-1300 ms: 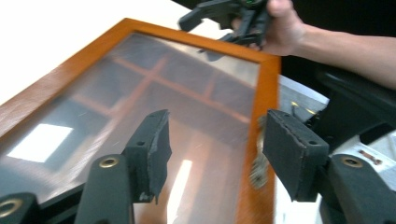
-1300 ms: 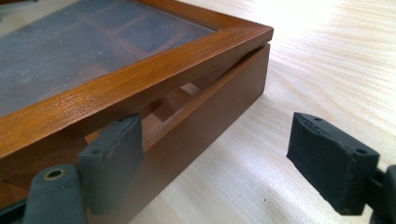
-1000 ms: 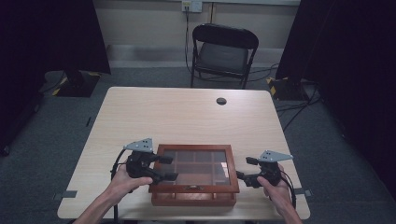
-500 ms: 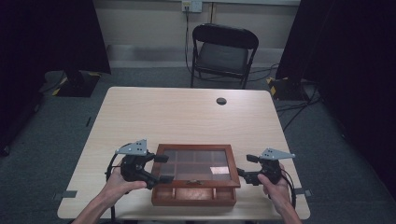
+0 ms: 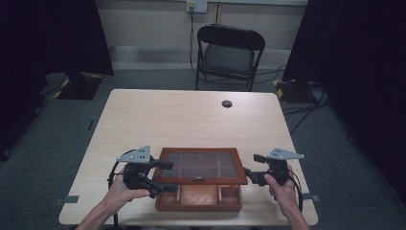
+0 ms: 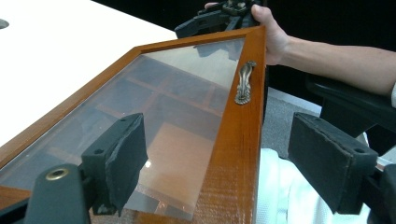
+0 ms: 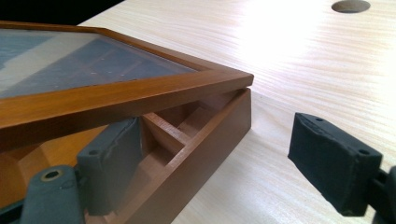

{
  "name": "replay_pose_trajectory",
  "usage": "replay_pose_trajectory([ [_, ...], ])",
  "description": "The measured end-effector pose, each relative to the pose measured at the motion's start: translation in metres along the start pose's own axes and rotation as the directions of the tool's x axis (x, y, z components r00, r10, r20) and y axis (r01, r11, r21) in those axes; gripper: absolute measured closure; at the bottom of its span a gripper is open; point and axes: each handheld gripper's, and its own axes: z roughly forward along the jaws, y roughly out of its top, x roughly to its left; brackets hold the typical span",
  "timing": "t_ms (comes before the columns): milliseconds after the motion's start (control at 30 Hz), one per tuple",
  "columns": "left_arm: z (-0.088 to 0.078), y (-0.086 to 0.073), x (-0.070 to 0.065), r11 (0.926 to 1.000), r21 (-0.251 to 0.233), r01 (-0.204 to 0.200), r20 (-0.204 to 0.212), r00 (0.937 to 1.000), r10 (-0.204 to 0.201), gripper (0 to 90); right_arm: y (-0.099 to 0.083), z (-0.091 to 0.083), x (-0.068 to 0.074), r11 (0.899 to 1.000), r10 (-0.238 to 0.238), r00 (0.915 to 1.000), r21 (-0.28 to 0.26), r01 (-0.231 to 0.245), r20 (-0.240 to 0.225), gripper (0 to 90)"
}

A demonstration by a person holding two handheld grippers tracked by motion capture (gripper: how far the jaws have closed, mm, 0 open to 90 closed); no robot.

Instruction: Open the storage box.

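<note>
The lid [image 5: 201, 165] of the box [image 5: 198, 199] at the bench's [image 5: 191, 115] 6 o'clock edge now stands raised, unlike a second ago. The left tongs [image 5: 165, 176], just spread wider, straddle its corner; the right tongs [image 5: 250, 173] stand spread at the wall. Opening looks well underway.

- A wooden box [image 7: 205, 140] is seen on the pale table [image 7: 299, 70], its corner turned toward the camera.
- Its glass-panelled lid [image 7: 116, 88] is held raised above the box wall, so that the inner dividers [image 7: 161, 133] are exposed (a clear gap is left under the lid's front edge).
- The right gripper [image 7: 219, 168] is shown with jaws parted: the left pad is set inside the box beneath the lid, while the right pad is kept outside, apart from the wall.
- A round dark hole [image 7: 350, 5] is seen at the table's far edge.
</note>
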Motion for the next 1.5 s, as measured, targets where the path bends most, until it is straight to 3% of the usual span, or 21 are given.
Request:
replay_pose_trajectory([
  [267,0.002,0.001,-0.003,0.9995,0.014,-0.03,-0.005,0.9995,0.03,19.1,0.005,0.001,0.0,1.0,0.003,0.9997,-0.019,-0.003,0.025,16.5],
  [633,-0.004,0.001,0.0,0.9987,-0.028,-0.042,-0.051,0.9979,0.041,22.6,0.011,-0.001,0.004,0.999,-0.012,0.9999,-0.042,0.012,0.002,16.6],
  [700,-0.005,0.0,0.0,0.9985,-0.028,-0.047,-0.084,0.9954,0.045,22.6,0.012,-0.002,0.005,0.999,-0.012,0.9999,-0.042,0.012,0.001,16.5],
  [900,-0.008,-0.003,0.008,0.9983,-0.04,-0.043,-0.127,0.9913,0.037,24.4,0.014,-0.002,0.007,0.999,-0.018,0.9998,-0.045,0.018,-0.003,16.6],
  [1133,-0.009,-0.007,0.009,0.996,-0.073,-0.052,-0.131,0.9905,0.042,24.8,0.015,-0.002,0.007,0.999,-0.018,0.9998,-0.047,0.018,-0.002,16.6],
  [1267,-0.01,-0.006,0.006,0.9956,-0.065,-0.068,-0.149,0.9872,0.057,23.8,0.015,-0.002,0.007,0.999,-0.017,0.9999,-0.047,0.017,0.0,16.7],
  [1500,-0.009,-0.005,0.008,0.9958,-0.055,-0.073,-0.148,0.9868,0.065,20.7,0.017,-0.001,0.008,0.999,-0.016,0.9999,-0.046,0.016,-0.001,16.6],
])
